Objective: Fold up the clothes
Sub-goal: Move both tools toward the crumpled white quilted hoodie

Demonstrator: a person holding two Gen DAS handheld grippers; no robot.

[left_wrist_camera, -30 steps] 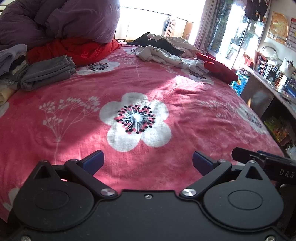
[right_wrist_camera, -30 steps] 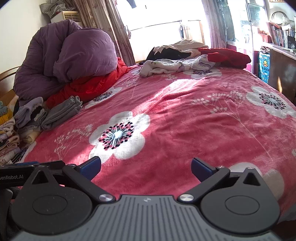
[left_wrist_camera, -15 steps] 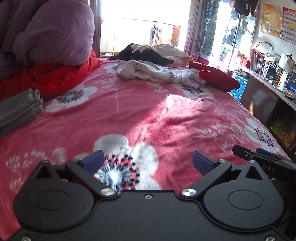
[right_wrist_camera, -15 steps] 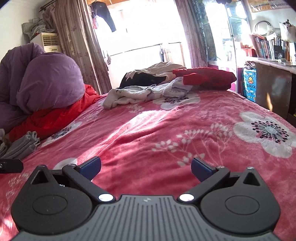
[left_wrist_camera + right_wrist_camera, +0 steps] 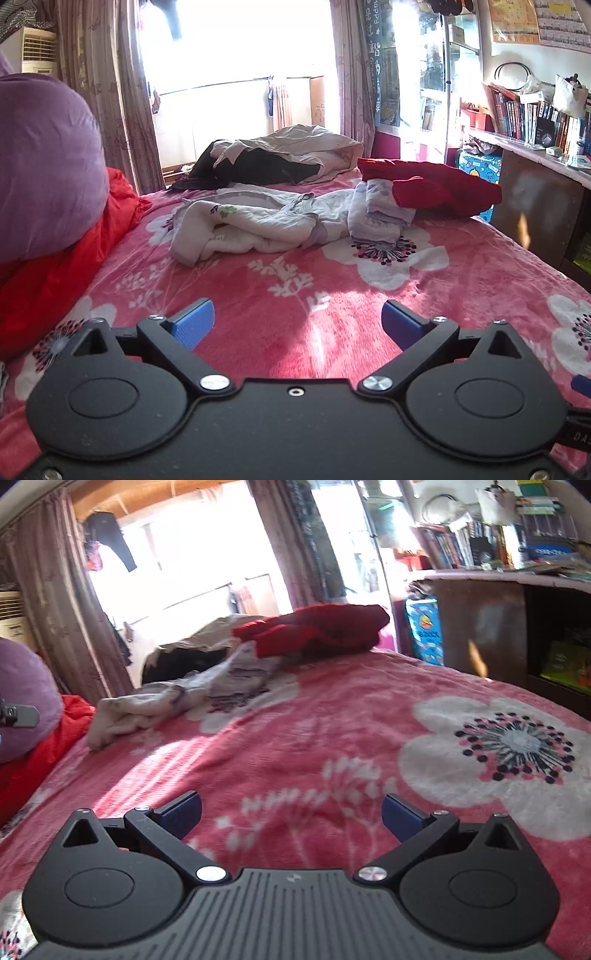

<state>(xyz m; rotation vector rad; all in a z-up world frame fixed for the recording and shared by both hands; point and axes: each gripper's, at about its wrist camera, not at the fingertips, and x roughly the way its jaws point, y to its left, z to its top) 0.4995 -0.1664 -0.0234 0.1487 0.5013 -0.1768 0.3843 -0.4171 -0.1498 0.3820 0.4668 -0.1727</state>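
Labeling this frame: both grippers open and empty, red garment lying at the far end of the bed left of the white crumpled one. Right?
Not quite. In the left wrist view the red garment lies right of the white crumpled one. Both grippers, left and right, are open and empty.

Unfolded clothes, far end of the bed.
White printed garment (image 5: 258,225) lies crumpled and stretched across the pink floral bedspread (image 5: 295,295), unfolded. Red garment (image 5: 439,188) bunched just beside it toward the bed's right edge, overlapping its end. Cream and black clothes (image 5: 288,158) heaped behind both, at the far edge by the window.
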